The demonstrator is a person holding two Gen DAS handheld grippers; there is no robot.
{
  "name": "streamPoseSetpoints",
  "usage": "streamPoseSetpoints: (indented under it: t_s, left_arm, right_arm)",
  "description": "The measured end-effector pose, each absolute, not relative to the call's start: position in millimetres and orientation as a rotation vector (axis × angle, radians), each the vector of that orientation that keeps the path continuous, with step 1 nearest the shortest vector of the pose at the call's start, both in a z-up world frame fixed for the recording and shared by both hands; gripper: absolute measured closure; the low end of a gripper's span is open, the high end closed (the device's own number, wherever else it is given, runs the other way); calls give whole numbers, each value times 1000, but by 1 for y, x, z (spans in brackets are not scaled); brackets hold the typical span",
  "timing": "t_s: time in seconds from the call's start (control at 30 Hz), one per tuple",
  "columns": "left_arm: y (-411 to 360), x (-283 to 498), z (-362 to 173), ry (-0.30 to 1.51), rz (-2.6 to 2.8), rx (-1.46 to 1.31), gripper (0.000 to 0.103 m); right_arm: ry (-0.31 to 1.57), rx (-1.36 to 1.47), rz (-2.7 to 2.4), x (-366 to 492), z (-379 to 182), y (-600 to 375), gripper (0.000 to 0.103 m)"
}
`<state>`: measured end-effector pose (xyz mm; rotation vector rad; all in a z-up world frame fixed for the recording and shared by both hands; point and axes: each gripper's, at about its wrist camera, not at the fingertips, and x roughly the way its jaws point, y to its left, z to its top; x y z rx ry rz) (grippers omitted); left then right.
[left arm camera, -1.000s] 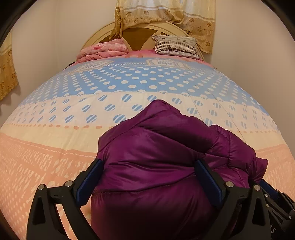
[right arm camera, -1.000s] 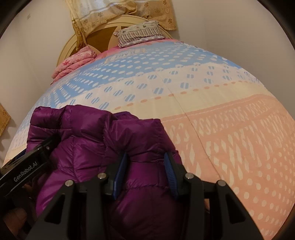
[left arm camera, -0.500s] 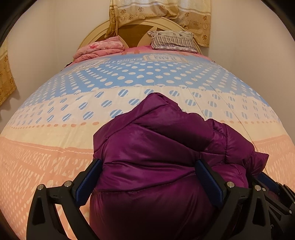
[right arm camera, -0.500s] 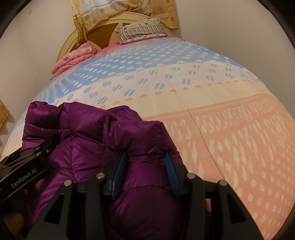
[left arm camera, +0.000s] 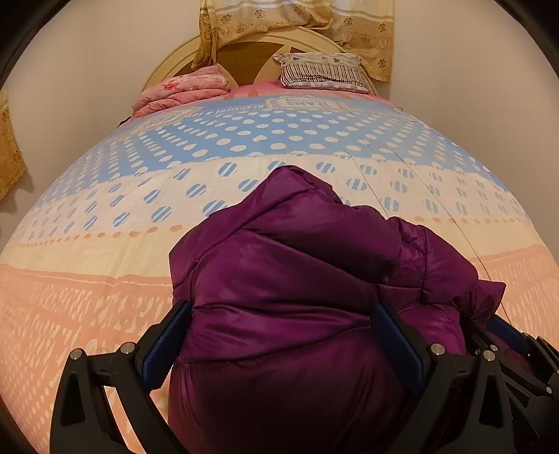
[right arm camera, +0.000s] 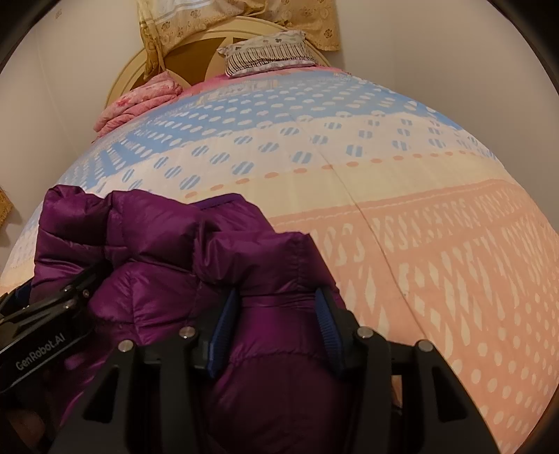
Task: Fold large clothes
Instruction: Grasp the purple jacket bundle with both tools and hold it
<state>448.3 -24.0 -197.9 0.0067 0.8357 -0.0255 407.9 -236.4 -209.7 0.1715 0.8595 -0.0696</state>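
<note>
A glossy purple quilted puffer jacket (left arm camera: 307,279) is bunched into a rounded, stitched-channel mound on the bed, near its foot edge, over the peach-patterned band of the bedspread (left arm camera: 87,307). The spread is seen to be smooth cotton, banded in blue with cream dots, cream with striped ovals, then peach. At the head edge a cream curved headboard (left arm camera: 181,52) is backed by gold floral curtains (left arm camera: 363,31); a striped pillow (left arm camera: 321,70) and a folded pink blanket (left arm camera: 181,90) are laid there.

Both grippers are angled steeply downward onto the mound, side by side. The left gripper (left arm camera: 279,335) is held wide, its ribbed blue pads (left arm camera: 391,331) pressed into either flank of a thick puffed fold, which bulges between them. The right gripper (right arm camera: 276,324) is set narrower, and its jaws have just been easing apart; a padded fold of the jacket is still clasped between the blue pads (right arm camera: 223,324), which dent the fabric on both sides. In the right wrist view the left gripper's black body is seen at the lower left, resting against the jacket.
</note>
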Motion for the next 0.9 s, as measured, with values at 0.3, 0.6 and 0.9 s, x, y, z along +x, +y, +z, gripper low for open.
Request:
streamPoseSetpoints:
  t_s: [0.3,0.6,0.9]
  left_arm:
    - [-25,448,-200,845,-27,7,2]
    - [-25,451,-204,860,-29,5,1]
    - [-22,449,-197,911,-64,15,1]
  right_arm:
    - [871,133,-86,411,-212,-233,51]
    - [866,125,-93,412,-213,-233,51]
    - [868,151,-75,413,-211,-237,50]
